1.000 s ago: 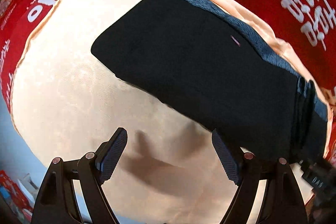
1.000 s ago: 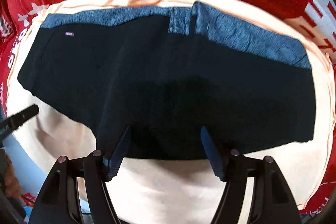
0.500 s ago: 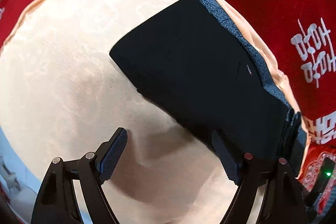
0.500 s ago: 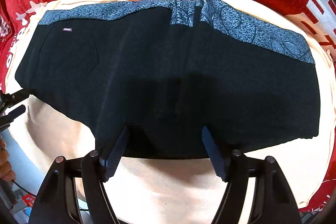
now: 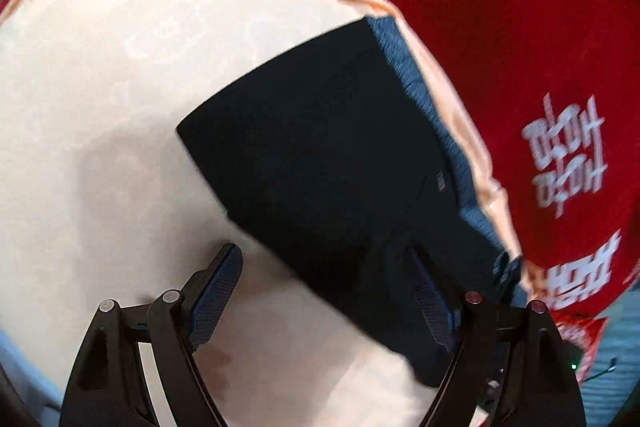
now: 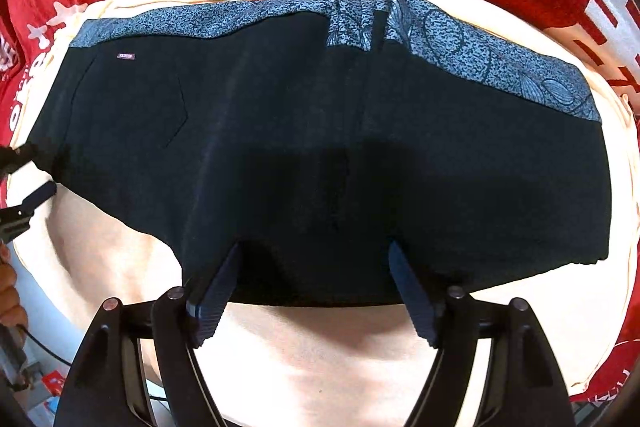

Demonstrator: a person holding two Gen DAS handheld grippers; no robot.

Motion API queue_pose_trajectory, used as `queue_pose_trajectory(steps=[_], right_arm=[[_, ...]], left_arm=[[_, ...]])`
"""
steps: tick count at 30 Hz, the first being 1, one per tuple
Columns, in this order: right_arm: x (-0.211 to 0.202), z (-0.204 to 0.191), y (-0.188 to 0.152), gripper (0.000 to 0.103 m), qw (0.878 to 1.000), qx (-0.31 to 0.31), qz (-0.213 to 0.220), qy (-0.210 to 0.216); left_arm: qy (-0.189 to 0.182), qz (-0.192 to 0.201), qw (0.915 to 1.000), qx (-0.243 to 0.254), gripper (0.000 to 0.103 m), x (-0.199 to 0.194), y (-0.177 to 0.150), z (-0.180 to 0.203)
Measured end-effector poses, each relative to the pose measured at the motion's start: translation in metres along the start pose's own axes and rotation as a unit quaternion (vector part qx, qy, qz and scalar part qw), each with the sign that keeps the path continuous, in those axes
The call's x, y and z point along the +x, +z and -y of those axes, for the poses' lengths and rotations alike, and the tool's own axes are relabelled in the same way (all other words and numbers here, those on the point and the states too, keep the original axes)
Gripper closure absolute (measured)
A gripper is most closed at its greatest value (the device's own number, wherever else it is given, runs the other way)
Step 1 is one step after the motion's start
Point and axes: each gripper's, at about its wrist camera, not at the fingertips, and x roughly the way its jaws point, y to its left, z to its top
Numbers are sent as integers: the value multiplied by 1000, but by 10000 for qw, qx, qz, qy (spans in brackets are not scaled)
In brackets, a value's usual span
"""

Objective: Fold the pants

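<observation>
While the pants (image 6: 320, 155) are lying across mid-frame, long axis left to right, the right gripper (image 6: 312, 291), jaws just widening and empty, is hanging over their lower edge; the left gripper (image 5: 324, 291), wide and empty, is nearing the end.

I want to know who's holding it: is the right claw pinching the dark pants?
No, the right claw stands open above the pants, pinching nothing.
</observation>
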Motion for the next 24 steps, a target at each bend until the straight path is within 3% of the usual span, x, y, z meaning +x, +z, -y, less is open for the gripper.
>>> queue_pose_trajectory(steps=[5,7,8,9,13,16,21,24], right_arm=[[0,0,0,24,10000,-3,0,0],[-1,0,0,24,10000,-9,3,0],[-1,-1,0,24,10000,-16,8,1],[-1,-1,-1,24,10000,-22,10,4],[-3,1,-1,24,10000,-50,5,36],[-3,1,-1,24,10000,-66,-11,42],[-10,2,4,25,9999,-122,-2,33],[-29,-2,8,25,9993,-277,231,-63]], left_arm=[[-535,189,9982,-203,19,4,3,-8],[-609,225,9976,-242,18,4,4,-10],[-721,250,9967,-275,10,5,5,-10],[-779,296,9960,-325,9,5,5,-9],[-831,369,9958,-146,9,-5,3,8],[-715,502,9959,247,8,-5,1,25],[-439,225,9986,-167,8,18,11,11],[-152,205,9996,-79,9,21,12,20]])
